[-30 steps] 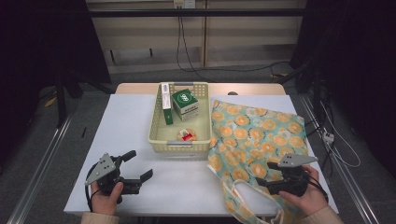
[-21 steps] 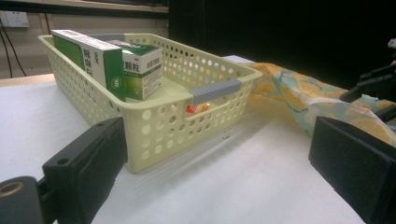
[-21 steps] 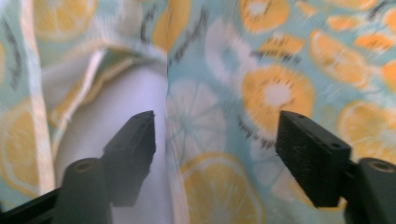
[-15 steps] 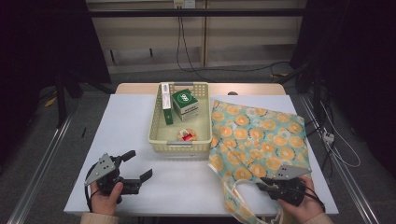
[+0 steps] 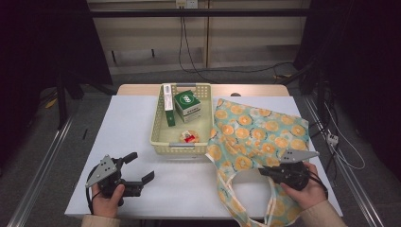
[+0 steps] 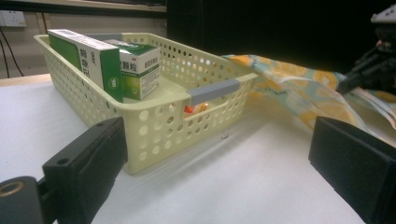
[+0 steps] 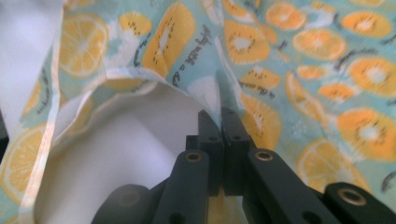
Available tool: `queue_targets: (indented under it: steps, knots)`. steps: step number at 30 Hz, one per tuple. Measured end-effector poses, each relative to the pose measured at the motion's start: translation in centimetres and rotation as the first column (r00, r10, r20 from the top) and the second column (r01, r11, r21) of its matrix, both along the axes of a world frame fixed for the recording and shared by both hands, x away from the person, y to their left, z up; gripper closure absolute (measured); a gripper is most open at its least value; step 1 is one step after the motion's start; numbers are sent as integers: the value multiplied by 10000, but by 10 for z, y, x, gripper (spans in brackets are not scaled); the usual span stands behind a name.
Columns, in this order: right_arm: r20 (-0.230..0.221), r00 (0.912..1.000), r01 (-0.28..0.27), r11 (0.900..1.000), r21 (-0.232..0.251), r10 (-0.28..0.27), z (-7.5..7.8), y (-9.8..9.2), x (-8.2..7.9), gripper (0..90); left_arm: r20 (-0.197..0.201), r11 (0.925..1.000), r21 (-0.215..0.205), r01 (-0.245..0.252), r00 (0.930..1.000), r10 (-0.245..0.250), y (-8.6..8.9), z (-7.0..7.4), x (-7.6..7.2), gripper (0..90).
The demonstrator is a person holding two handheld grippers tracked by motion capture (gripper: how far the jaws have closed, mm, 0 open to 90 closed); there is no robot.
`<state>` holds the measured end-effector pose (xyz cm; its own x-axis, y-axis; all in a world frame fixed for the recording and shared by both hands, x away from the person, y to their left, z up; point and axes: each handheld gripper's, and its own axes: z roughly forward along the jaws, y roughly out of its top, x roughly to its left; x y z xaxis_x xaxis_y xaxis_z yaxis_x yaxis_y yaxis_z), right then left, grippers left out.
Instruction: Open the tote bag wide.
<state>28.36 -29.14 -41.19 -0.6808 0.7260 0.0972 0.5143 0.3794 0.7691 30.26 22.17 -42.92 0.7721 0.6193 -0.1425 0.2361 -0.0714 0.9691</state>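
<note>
Right gripper view: right gripper [image 7: 223,122] has its jaws pressed together on the top edge of the fruit-print bag [image 7: 299,70], at the rim of the bag's mouth; the jaws have just been closing, with cloth between them. The bag's white lining gapes open at the left of the pinch. Small dark script runs over the print; a fragment reads roughly "of the sta...", the rest too blurred to read.

High view: the bag [image 5: 255,137] lies on the right half of the white table [image 5: 127,127], its left edge just beside the basket [image 5: 158,137] and its handle loops hanging near the front edge. The right gripper [image 5: 272,171] sits at the bag's near part, in the person's right hand [image 5: 302,189].

Left gripper [image 5: 142,165] rests apart, at front left, jaws spread wide and holding nothing; in the left gripper view they frame the basket.

Basket contents: a long green-and-white box [image 6: 88,58] and a squarer green box [image 6: 140,70], both printed with Chinese characters not legible to me. A small red-and-orange item [image 5: 188,137] lies on the basket floor, half hidden behind the wall holes; can't tell what it is.
</note>
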Motion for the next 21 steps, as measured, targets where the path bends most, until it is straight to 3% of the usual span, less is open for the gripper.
queue_targets:
  steps: [5, 12, 17, 21]
  knots:
    - [267, 9996, 34, 9998, 199, -39, 12, 8, 15, 897, -32, 10000, -4, 15, 10000, -15, 0, 0, 0, 47]
    - [428, 9990, -87, 10000, 17, 87, 19, 25, 33, 897, -45, 10000, -11, 29, 10000, -29, 0, -1, 0, 47]
    - [474, 9980, 396, 9982, 452, -417, 23, 25, 51, 899, -52, 10000, 3, 44, 10000, -44, 0, -1, 1, 47]
    - [506, 9960, 699, 9955, 637, -732, 26, 20, 56, 900, -27, 10000, -22, 13, 10000, -13, 1, -1, 1, 47]
